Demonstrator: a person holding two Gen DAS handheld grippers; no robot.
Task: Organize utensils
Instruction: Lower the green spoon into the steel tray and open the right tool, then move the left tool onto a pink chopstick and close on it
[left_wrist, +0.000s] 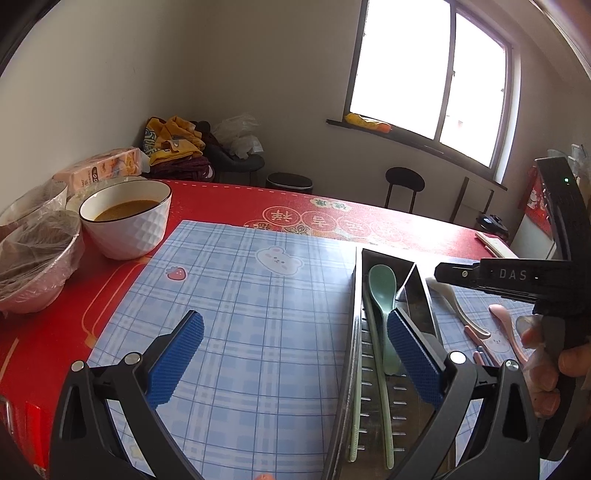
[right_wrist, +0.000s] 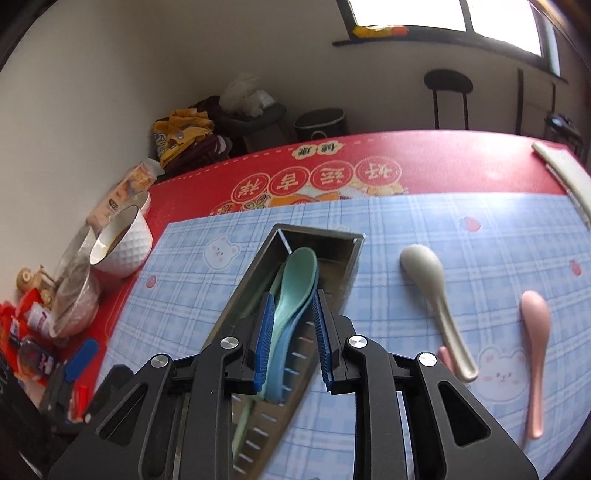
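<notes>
Green spoon (right_wrist: 295, 295) is lying in the metal tray (right_wrist: 317, 236), bowl toward the far end, handle running back toward me; looks stacked on a bluer spoon underneath, plus pale green chopsticks (left_wrist: 354, 417) along the tray's left wall. My right tongs (right_wrist: 293, 338) sit right over that handle, blue pads either side of it with a sliver of gap each side, so slightly apart and not pinching the spoon. Left tongs (left_wrist: 295, 358) are wide apart over the blue plaid mat (left_wrist: 240, 295), right pad overlapping the tray edge in view, nothing between them. Still out on the mat to the right of the tray: grey spoon (right_wrist: 436, 306) and pink spoon (right_wrist: 535, 354), well apart from each other, and a pink tip just beside the grey handle, can't tell what it is. Mat lies on the red tabletop (right_wrist: 461, 162). White bowl (left_wrist: 125, 221) with brown liquid at the left, film-covered bowls beside it.
</notes>
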